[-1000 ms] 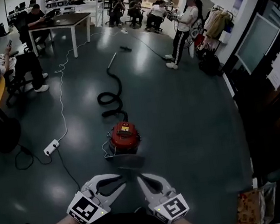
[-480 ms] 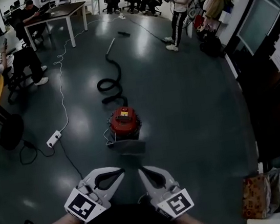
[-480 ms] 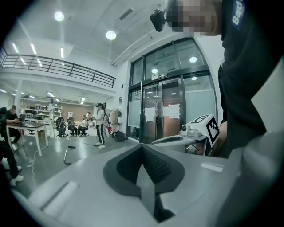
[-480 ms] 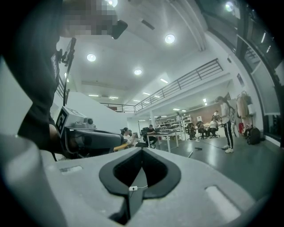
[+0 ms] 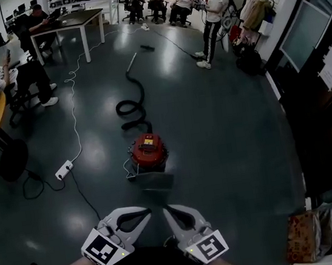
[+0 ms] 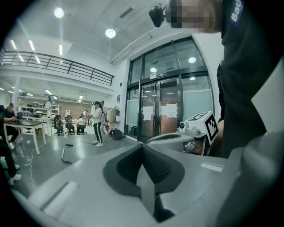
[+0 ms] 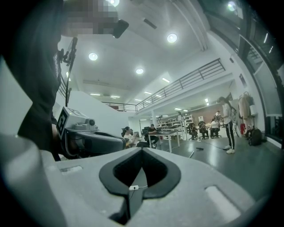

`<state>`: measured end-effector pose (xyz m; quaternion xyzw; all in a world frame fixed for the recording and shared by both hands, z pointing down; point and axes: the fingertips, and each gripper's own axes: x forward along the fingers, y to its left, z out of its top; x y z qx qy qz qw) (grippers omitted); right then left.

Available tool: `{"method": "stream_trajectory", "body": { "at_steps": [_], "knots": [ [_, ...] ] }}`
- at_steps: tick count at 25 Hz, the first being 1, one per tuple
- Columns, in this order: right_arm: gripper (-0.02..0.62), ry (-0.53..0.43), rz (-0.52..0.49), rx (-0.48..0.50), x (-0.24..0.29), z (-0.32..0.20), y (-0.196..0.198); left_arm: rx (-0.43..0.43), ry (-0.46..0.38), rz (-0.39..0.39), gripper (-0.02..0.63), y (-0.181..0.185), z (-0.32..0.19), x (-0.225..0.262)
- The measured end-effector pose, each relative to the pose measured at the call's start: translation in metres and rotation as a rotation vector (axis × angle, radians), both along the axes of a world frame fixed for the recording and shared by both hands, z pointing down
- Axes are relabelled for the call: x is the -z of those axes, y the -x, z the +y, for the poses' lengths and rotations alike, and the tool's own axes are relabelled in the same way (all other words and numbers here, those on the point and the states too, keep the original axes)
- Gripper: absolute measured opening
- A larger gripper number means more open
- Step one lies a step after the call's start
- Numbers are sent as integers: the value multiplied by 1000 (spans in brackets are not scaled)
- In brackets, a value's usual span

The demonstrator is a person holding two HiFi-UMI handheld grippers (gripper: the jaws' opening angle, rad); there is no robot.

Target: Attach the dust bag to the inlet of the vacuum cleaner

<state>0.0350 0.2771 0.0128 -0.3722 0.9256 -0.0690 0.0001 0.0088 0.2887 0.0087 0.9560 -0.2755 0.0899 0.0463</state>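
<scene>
Dark open floor (image 5: pixel 230 150) surrounds the red vacuum (image 5: pixel 148 152), with its hose (image 5: pixel 132 103) trailing away, a grey bag (image 5: pixel 158 181) just before it, and the left gripper (image 5: pixel 146 210) and right gripper (image 5: pixel 165 210) nearer, both clenched empty.

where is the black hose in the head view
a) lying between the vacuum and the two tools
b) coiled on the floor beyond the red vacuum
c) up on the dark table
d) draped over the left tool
b: the black hose loops on the floor on the far side of the red vacuum cleaner and runs on away from it, toward the seated people.
</scene>
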Motion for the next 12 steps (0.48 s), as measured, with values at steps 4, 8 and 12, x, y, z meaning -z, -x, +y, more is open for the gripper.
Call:
{"method": "stream_trajectory", "body": {
  "at_steps": [4,8,12],
  "knots": [
    [2,2,0,3,-3,2,3,-11,2,-13,0,1,2,-2],
    [2,9,-1,15,-4,4,5,-5,11,5,1,-1,5,-5],
    [2,8,-4,15,-4,4,6,-5,6,17,0,-4,5,-4]
  ]
}}
